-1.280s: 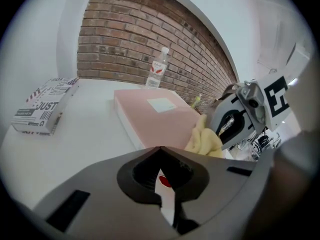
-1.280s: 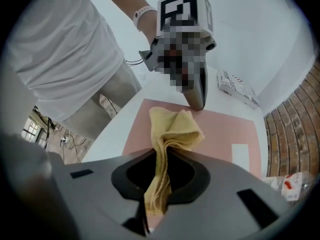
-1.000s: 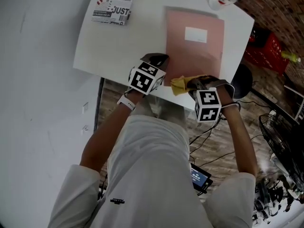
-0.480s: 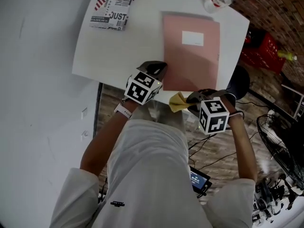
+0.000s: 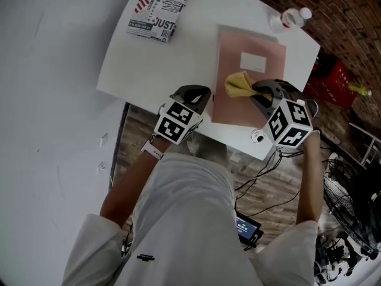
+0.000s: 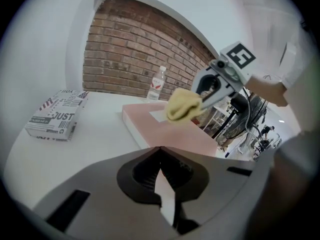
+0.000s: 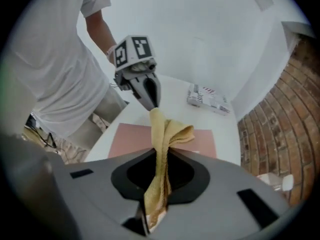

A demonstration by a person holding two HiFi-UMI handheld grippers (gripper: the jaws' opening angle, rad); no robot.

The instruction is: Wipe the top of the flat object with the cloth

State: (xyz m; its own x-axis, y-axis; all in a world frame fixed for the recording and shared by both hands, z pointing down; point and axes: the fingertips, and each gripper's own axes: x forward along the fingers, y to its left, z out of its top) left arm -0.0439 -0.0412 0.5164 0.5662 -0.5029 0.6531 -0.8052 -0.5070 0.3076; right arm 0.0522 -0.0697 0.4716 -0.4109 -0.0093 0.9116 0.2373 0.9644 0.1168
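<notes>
Now the white worktop (image 5: 155, 58) is carrying the pink flat object (image 5: 231, 109) toward its right side, with a printed box (image 5: 158, 8) lying at the far left and a small bottle (image 5: 292, 18) standing at the far right corner.

The right hand-held gripper (image 5: 255, 89) is the thing that is changing place. Half a second back it was hanging off the near edge of the worktop; now it is reaching in over the flat object. Its jaws are clamping tightly on the yellow cloth (image 5: 238, 83), whose loose bunch is dangling from the tips over the middle of the pink surface, just near of the white label (image 5: 253, 62). Whether the cloth is already touching the surface cannot be told.

The left hand-held gripper (image 5: 202, 94) is staying at the flat object's near left corner, jaws drawn together with nothing seen between them.

Judging from this, the approach is finishing and the wiping itself is only beginning.
</notes>
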